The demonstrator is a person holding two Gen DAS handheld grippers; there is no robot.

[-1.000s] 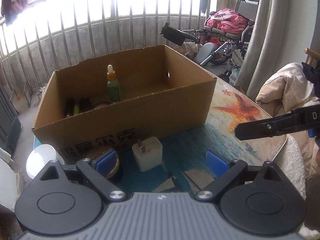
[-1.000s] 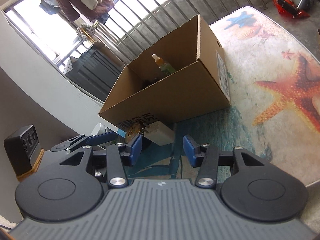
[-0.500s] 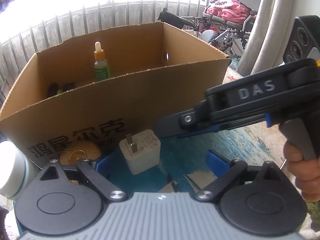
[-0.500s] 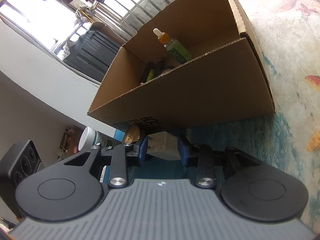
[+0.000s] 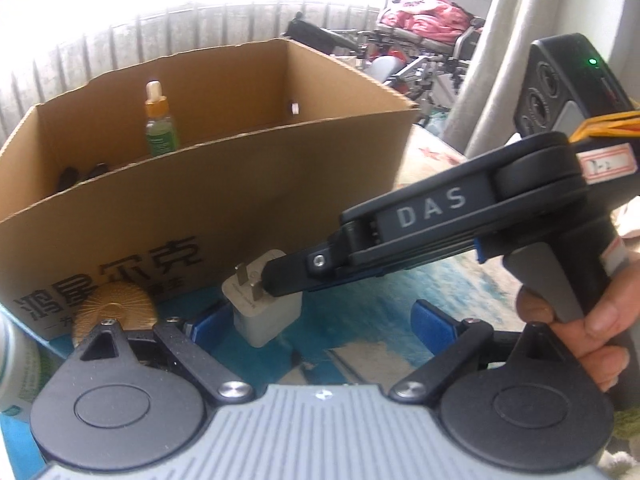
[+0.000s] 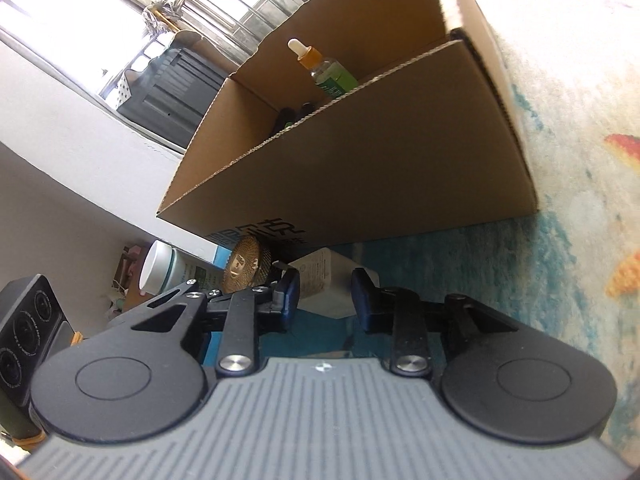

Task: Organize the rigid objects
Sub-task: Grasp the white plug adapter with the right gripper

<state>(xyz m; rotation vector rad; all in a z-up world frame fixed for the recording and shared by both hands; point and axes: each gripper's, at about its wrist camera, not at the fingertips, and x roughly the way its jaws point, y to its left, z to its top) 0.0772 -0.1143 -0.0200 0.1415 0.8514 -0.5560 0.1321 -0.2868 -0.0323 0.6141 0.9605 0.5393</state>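
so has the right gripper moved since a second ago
Yes. The right gripper came in from the right toward the cardboard box, its jaws closing around the white charger.

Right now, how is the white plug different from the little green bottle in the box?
The white charger plug sits on the table outside the cardboard box; the green dropper bottle stands upright inside it. The plug is blocky with metal prongs; the bottle is slim, with an orange collar and white tip. The right gripper has its fingers around the plug; nothing touches the bottle. Both are small, hard things.
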